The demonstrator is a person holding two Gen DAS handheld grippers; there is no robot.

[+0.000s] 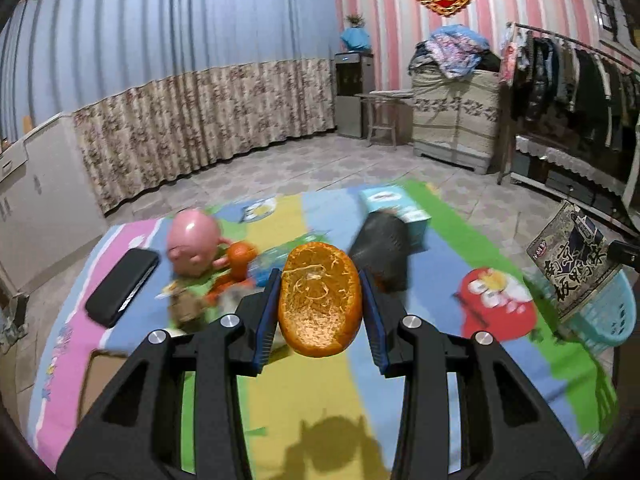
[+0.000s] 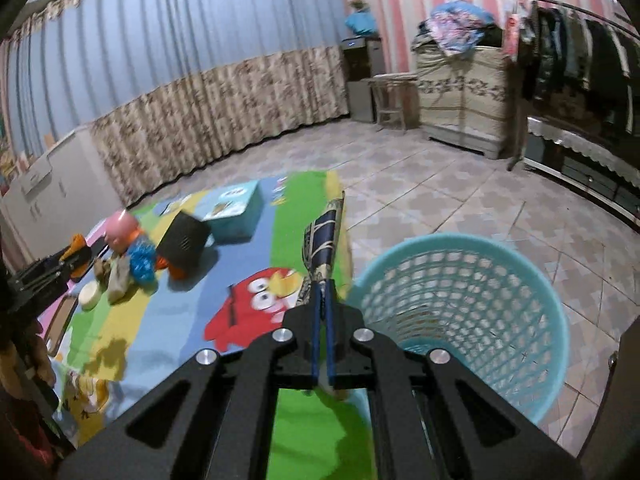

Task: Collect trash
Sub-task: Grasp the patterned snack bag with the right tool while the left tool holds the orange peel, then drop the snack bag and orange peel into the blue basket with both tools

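Home living room, floor-length curtains (image 1: 200,80), clothes rack (image 1: 580,72), cartoon play mat (image 2: 256,312)

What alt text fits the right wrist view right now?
The right gripper is shut on a flat dark printed snack wrapper, held beside the rim of a turquoise plastic mesh basket standing on the tiled floor by a colourful cartoon mat.

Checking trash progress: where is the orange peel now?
Left wrist view, centre: the orange peel sits clamped in the left gripper, above the play mat.

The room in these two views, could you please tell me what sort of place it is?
Probably a lived-in home room, a bedroom or living room: a rack of hanging clothes, a long curtain and a cartoon play mat on the tiled floor.
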